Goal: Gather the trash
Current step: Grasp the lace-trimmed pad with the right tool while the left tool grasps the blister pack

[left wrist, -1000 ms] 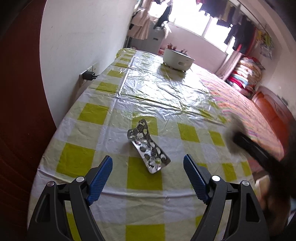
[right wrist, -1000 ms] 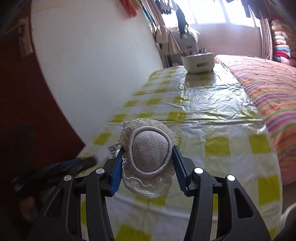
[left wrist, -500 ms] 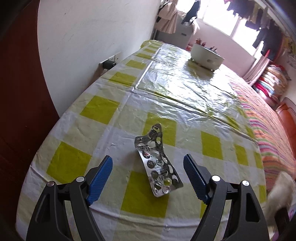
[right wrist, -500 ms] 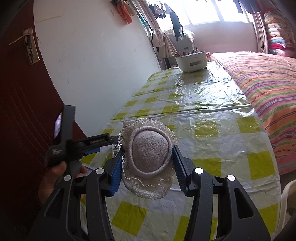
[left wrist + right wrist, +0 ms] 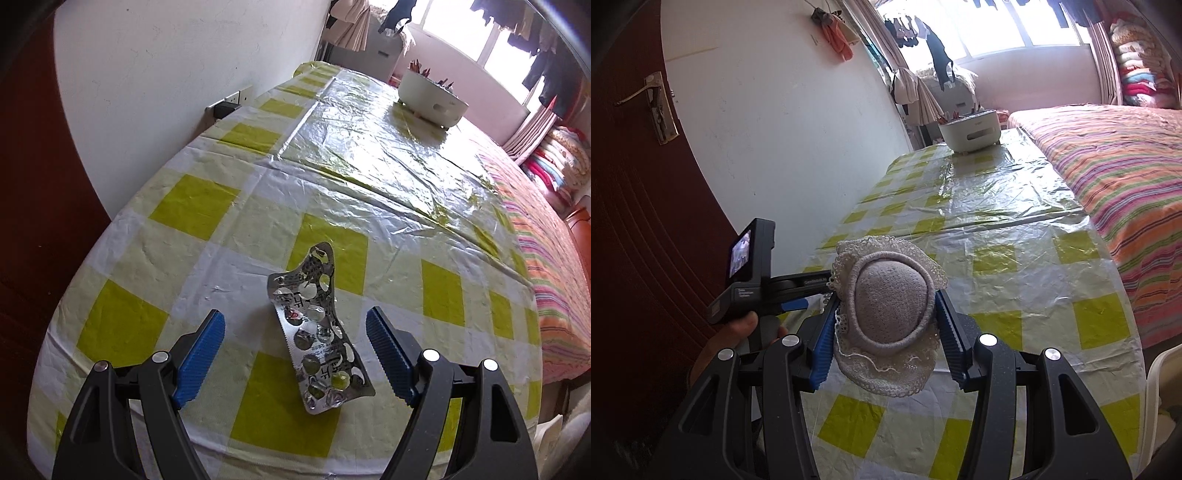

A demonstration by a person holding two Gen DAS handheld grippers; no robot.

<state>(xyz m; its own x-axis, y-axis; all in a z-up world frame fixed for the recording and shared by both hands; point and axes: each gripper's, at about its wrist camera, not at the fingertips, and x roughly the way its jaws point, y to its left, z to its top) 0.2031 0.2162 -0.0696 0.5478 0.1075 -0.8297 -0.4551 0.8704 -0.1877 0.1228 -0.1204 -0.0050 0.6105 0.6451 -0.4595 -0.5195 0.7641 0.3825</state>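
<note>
Foil pill strip point(image 5: 318, 325), mostly emptied, lies on checked tabletop point(image 5: 192, 206) between spread left tongs point(image 5: 295, 349), touching neither pad; long axis runs near-to-far, far end curled up. Right tongs point(image 5: 886, 314) clenched on grey lace-edged pad point(image 5: 888, 317), further from strip.

A long table under a glossy yellow-and-white checked plastic cloth point(image 5: 207, 206) runs toward twelve o'clock. A white round pot point(image 5: 430, 98) stands at its far end, at one o'clock. A striped multicoloured bedspread point(image 5: 1123, 166) lies at three o'clock.
</note>
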